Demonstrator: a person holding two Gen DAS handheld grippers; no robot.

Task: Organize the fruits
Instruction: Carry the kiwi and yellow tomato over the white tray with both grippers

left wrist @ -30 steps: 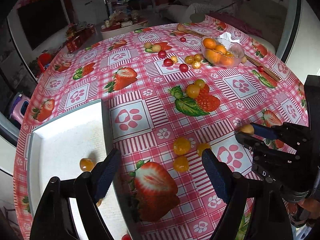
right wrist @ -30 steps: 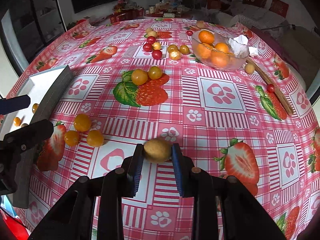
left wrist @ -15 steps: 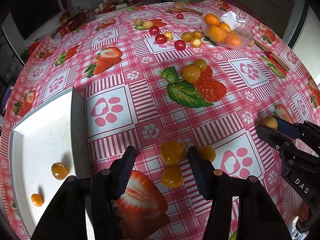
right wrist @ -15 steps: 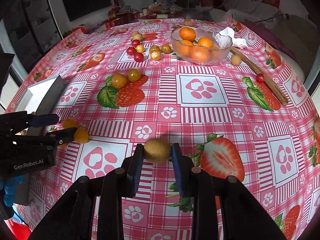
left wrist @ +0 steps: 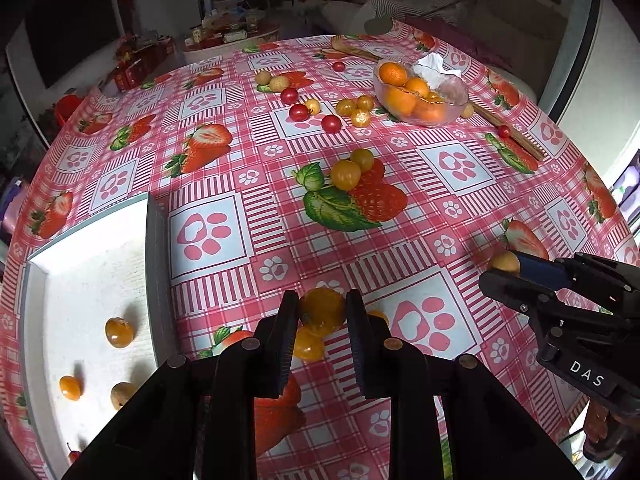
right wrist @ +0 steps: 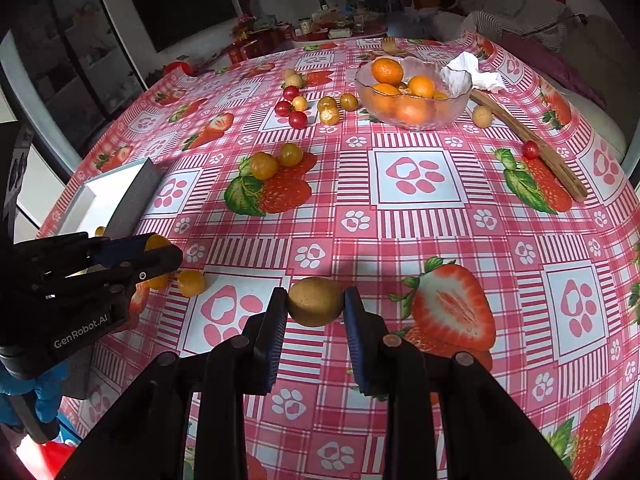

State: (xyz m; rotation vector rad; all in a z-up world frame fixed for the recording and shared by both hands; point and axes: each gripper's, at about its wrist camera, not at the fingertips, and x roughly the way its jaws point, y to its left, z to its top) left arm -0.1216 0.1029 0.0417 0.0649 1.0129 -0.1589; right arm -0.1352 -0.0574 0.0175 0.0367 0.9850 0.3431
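- The counter is round and covered with a pink checked cloth printed with strawberries and paw prints.
- A white tray sits at the counter's near left edge; in the left wrist view it holds two small orange fruits, a brownish round fruit and a small red one at its near corner.
- A clear glass bowl stands on the far right part of the counter with several oranges in it; crumpled white tissue lies against its rim and a wooden stick runs along the cloth beside it.
- The left hand-held gripper points down at the cloth just right of the tray, and its jaws are closing on a yellow-orange fruit; the pads sit against both sides of it.
- Two more yellow-orange fruits lie on the cloth touching or just beside the pinched one, one under it and one partly hidden behind the right finger.
- The right hand-held gripper hangs above the near middle of the counter, pinching a brownish-tan round fruit between its blue pads.
- Two yellow fruits rest together on a printed strawberry at mid-counter.
- Farther off, left of the bowl, lie red cherry tomatoes, more small yellow fruits and two pale round ones.
- A tan fruit and a red cherry tomato lie beside the stick.
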